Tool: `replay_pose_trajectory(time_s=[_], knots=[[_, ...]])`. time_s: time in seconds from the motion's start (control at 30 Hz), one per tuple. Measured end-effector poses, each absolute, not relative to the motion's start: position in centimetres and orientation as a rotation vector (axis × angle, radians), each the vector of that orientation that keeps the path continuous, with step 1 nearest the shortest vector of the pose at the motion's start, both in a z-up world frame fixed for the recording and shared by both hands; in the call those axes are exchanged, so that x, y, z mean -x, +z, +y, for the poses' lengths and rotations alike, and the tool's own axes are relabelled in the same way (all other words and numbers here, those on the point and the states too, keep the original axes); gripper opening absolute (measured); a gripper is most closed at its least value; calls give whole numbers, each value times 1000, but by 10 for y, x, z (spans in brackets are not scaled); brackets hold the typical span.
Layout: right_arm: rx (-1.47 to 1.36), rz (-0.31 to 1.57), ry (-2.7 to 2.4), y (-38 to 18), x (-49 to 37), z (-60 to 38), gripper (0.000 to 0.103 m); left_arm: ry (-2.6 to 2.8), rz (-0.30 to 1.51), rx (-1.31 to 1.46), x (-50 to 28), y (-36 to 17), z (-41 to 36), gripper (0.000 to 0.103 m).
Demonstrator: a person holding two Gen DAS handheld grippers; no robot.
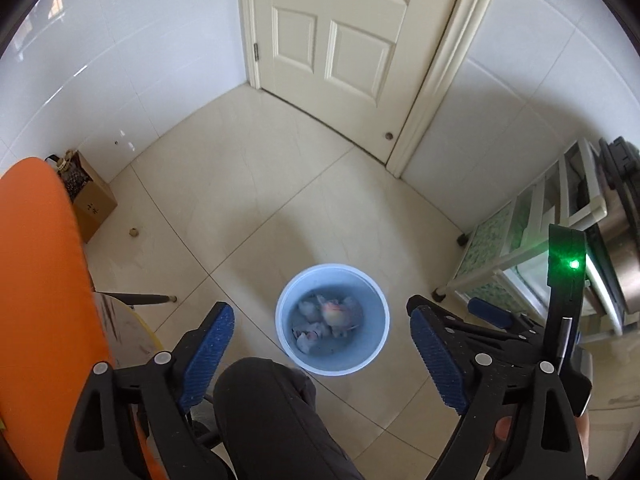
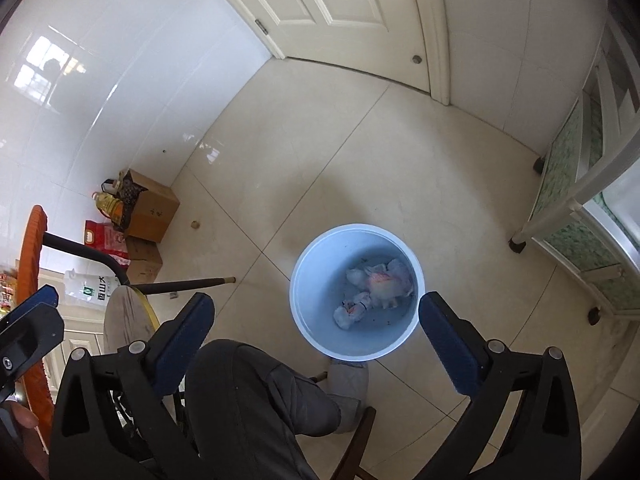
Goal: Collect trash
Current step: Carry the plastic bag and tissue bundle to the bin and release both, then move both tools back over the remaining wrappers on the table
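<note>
A pale blue bin (image 1: 354,356) (image 2: 316,280) stands on the tiled floor. Crumpled white and pink paper trash (image 1: 336,314) (image 2: 380,288) lies at its bottom. My left gripper (image 1: 320,306) hangs above the bin, pointing down, jaws wide apart with nothing between the blue pads (image 1: 208,348). My right gripper (image 2: 316,300) is also above the bin, open and empty. Its finger (image 1: 492,316) shows to the right in the left wrist view. A small brown scrap (image 1: 133,233) (image 2: 195,224) lies on the floor near the left wall.
A person's dark-trousered knee (image 1: 264,412) (image 2: 240,392) and grey shoe (image 2: 348,388) are just below the bin. An orange-covered table (image 1: 40,280) and a stool (image 2: 128,316) stand left, cardboard boxes (image 2: 154,208) by the wall, a white shelf cart (image 2: 580,220) right, a door (image 1: 336,40) ahead.
</note>
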State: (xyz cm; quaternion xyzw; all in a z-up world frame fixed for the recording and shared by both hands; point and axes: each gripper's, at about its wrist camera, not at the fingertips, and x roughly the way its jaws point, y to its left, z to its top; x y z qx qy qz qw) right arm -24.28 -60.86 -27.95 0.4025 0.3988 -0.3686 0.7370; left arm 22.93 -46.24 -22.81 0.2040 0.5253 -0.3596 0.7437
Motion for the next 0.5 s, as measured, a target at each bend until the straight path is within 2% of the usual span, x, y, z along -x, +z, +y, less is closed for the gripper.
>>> replay_pose_trajectory(time_s=[0.2, 0.5], knots=[[-854, 857, -814, -262, 243, -599, 103, -785, 1108, -418, -218, -207, -429, 87], [-732, 759, -770, -191, 220, -568, 103, -784, 960, -323, -193, -147, -359, 90]])
